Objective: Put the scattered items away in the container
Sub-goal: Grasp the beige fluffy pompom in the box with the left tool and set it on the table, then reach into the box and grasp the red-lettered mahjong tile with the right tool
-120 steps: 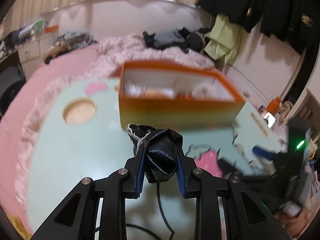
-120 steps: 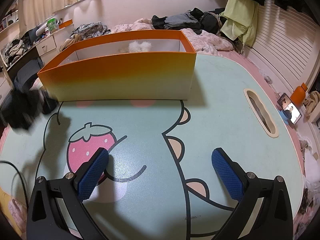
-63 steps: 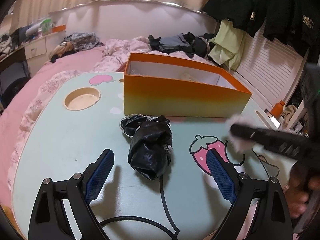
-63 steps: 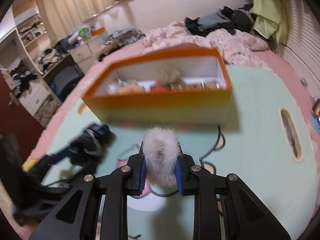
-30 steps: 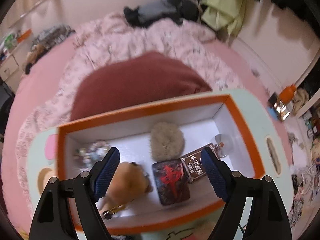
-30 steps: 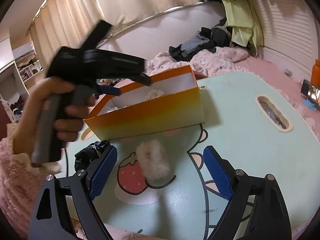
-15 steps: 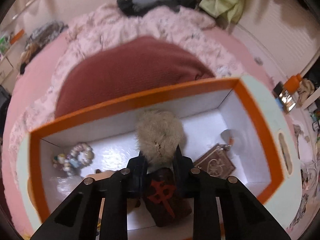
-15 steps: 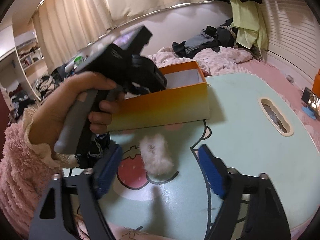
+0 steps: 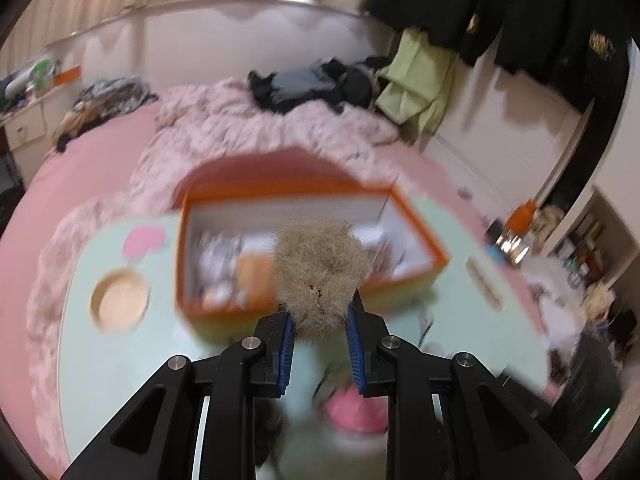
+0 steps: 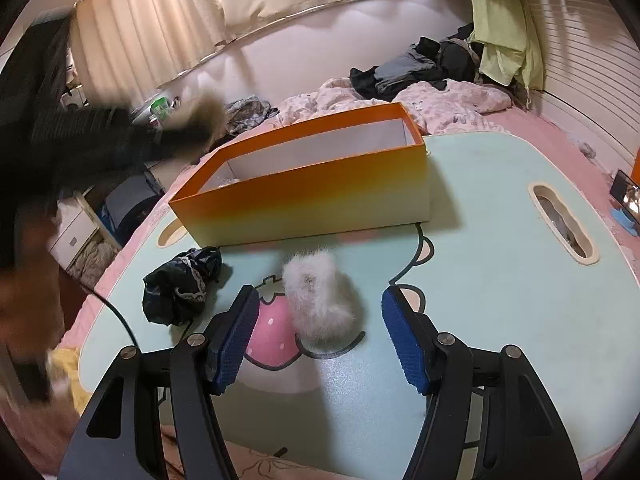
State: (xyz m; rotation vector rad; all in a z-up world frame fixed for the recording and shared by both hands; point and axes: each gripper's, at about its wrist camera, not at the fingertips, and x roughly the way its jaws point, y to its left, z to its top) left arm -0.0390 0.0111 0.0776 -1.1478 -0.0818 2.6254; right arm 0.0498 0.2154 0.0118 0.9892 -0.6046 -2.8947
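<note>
In the left wrist view my left gripper (image 9: 320,316) is shut on a tan fluffy ball (image 9: 320,264), held in the air in front of the blurred orange box (image 9: 304,194). The box holds several small items. The right wrist view shows that gripper as a dark blur (image 10: 188,128) above the box's left end. A white fluffy piece (image 10: 320,300) lies on the mint table (image 10: 500,280) in front of the orange box (image 10: 320,196). My right gripper (image 10: 320,312) straddles it, jaws closing, pads not touching it. A black fabric bundle (image 10: 180,284) lies to the left.
A black cable (image 10: 116,316) runs off the table's left edge past the bundle. The table has a slot cut-out (image 10: 560,220) at the right and a round cut-out (image 9: 120,300) at the left. A pink bed with clothes lies behind the box.
My left gripper, shut on the tan fluffy ball inside the box half a second ago, has pulled back and up with it. The right jaws have narrowed around the white fluffy piece.
</note>
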